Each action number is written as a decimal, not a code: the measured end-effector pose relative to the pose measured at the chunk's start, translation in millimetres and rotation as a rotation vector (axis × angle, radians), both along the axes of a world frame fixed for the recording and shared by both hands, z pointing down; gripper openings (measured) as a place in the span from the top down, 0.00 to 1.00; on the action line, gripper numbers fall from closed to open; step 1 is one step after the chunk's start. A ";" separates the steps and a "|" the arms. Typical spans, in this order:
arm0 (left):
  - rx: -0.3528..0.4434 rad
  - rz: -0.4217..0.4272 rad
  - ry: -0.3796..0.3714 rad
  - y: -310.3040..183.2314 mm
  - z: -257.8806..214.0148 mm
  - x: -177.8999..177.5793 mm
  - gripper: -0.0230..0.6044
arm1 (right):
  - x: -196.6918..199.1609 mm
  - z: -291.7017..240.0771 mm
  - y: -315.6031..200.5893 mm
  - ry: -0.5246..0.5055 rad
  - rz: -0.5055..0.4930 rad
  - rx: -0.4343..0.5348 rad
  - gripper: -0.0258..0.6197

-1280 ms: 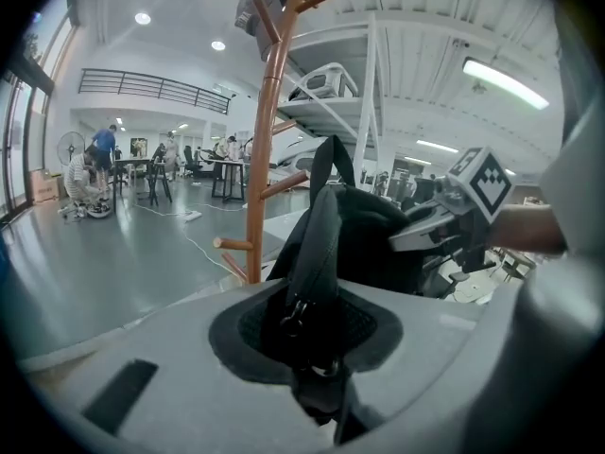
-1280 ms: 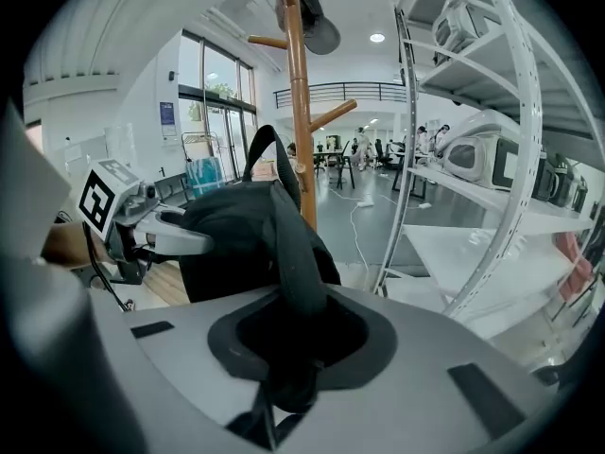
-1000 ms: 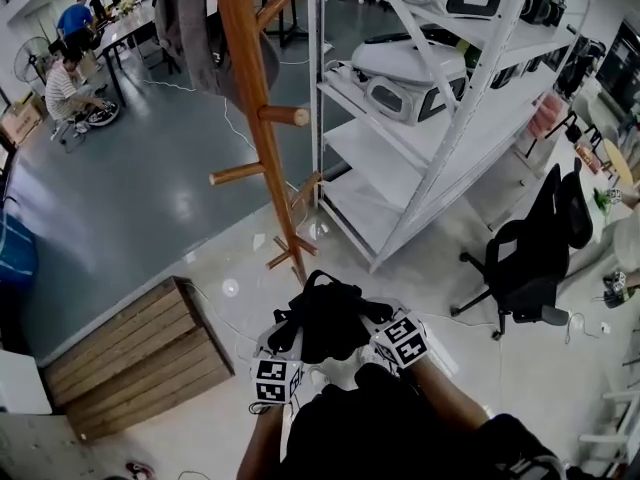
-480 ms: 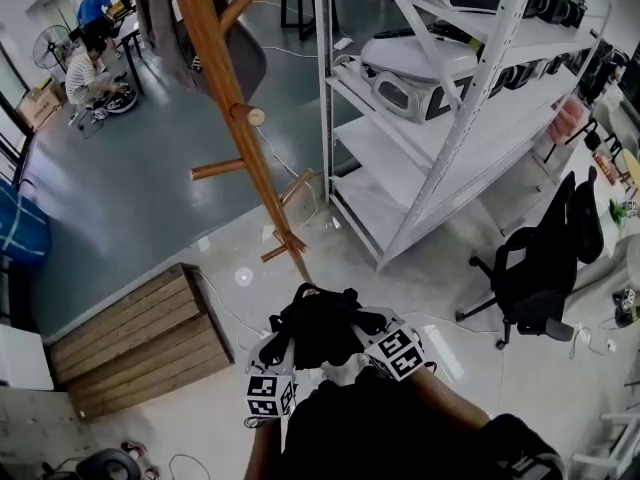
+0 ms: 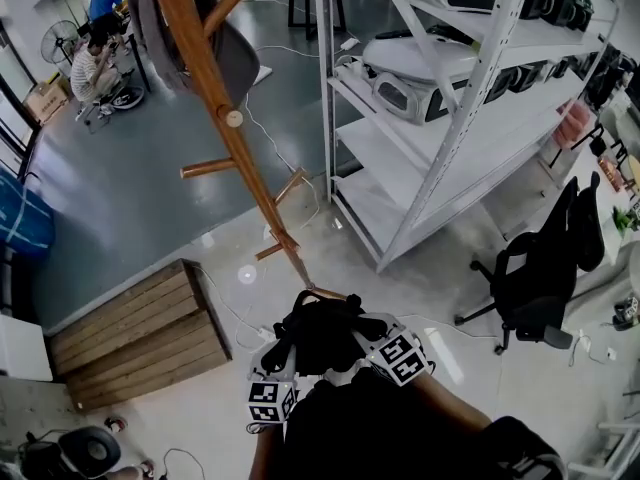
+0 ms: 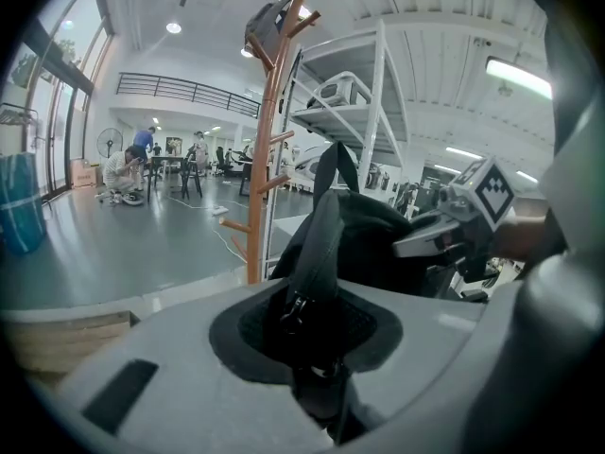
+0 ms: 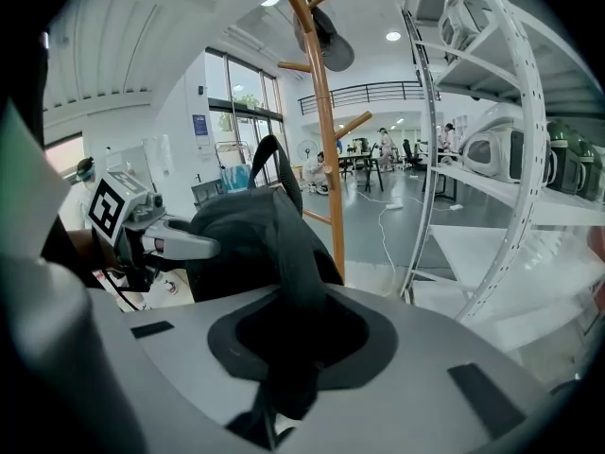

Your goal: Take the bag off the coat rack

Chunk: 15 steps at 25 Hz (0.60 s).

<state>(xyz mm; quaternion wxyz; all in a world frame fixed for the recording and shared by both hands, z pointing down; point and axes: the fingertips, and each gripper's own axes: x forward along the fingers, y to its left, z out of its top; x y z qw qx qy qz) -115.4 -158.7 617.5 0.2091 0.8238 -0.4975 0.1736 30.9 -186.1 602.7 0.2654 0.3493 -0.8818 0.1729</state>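
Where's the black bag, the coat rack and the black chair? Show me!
black bag (image 5: 325, 333), head view, its bunched-up middle.
coat rack (image 5: 211, 68), head view, the wooden pole.
black chair (image 5: 540, 263), head view, its backrest.

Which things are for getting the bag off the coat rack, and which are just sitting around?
For the job:
black bag, off the rack and clamped by both grippers
wooden coat rack
left gripper
right gripper

Just sitting around:
white shelf rack
black office chair
wooden crate
grey item hanging on the rack
floor fan
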 end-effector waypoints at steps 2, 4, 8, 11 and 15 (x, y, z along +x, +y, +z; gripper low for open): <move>-0.007 0.001 0.005 2.2 0.2 3.6 0.82 | 3.1 1.0 2.7 0.002 0.000 -0.002 0.86; -0.006 0.004 0.007 2.7 -0.5 7.3 0.82 | 6.1 2.1 4.8 0.001 0.002 -0.007 0.86; -0.003 0.012 0.004 1.9 -1.1 12.1 0.82 | 10.4 3.5 6.1 -0.003 0.007 -0.012 0.86; -0.007 0.011 0.004 2.9 0.1 13.5 0.82 | 11.7 4.0 6.1 -0.003 0.007 -0.012 0.86; -0.008 0.010 0.005 4.1 1.1 12.9 0.82 | 11.2 4.5 6.9 -0.001 0.005 -0.012 0.86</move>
